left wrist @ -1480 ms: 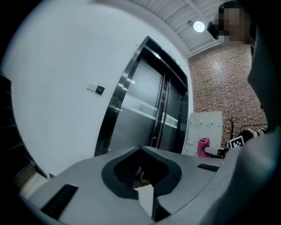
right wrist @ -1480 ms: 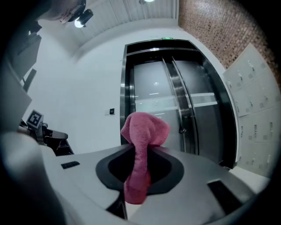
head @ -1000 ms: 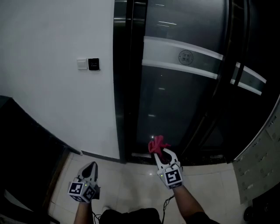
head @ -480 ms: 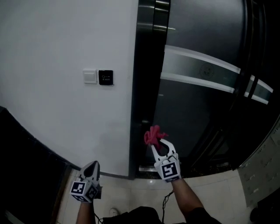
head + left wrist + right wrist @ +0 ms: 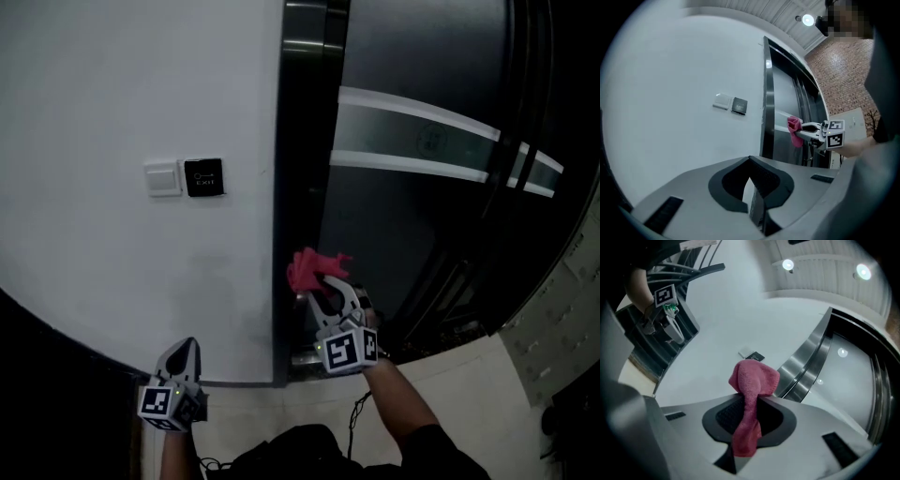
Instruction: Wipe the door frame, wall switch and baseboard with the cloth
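My right gripper (image 5: 317, 279) is shut on a pink cloth (image 5: 308, 266), held up beside the lower part of the dark metal door frame (image 5: 300, 141); whether the cloth touches it I cannot tell. In the right gripper view the cloth (image 5: 752, 380) bunches above the jaws and hangs down between them. A white wall switch (image 5: 162, 178) and a black exit plate (image 5: 203, 177) sit on the white wall to the left. A dark baseboard (image 5: 234, 382) runs along the wall's foot. Low at the left, my left gripper (image 5: 184, 351) is shut and empty, pointing at the wall.
A dark glass door (image 5: 422, 244) with a pale band (image 5: 422, 141) fills the right. A black slanted structure (image 5: 56, 375) lies along the lower left. Pale floor tiles (image 5: 469, 394) show at the bottom right.
The right gripper has risen with the cloth and drawn in toward the door frame. The view has shifted, so the switch sits nearer the middle. The left gripper stays low.
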Action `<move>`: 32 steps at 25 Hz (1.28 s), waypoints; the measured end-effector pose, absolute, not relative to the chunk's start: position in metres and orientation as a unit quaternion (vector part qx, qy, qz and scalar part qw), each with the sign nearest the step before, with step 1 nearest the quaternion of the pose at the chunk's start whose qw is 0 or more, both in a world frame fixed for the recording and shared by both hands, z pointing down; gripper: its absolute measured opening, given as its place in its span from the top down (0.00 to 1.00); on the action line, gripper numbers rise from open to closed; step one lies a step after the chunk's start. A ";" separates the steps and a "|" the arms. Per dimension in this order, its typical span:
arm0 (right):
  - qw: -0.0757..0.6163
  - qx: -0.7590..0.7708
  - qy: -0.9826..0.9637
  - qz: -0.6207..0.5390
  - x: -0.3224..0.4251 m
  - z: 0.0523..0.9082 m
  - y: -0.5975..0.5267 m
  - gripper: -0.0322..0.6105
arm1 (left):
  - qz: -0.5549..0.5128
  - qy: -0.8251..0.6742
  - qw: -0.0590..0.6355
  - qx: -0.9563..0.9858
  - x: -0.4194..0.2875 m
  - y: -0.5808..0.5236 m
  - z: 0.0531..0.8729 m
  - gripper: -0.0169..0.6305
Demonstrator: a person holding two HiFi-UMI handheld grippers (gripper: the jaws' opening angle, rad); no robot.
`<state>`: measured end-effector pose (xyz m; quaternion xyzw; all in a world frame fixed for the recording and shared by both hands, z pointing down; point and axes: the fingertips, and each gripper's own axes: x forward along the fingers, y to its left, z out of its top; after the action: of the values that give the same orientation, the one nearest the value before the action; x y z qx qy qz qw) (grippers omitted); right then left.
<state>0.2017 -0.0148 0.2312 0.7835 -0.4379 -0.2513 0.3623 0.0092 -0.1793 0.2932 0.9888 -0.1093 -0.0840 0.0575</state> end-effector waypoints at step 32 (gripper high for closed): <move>0.538 0.731 -0.284 -0.309 0.293 0.152 -0.117 0.84 | -0.059 -0.149 0.086 0.983 0.030 -0.192 0.326 0.97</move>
<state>0.2928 -0.1169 0.1518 0.7310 -0.2843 -0.3088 0.5379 0.0298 -0.1917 0.3265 0.9834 -0.1485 -0.0593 0.0858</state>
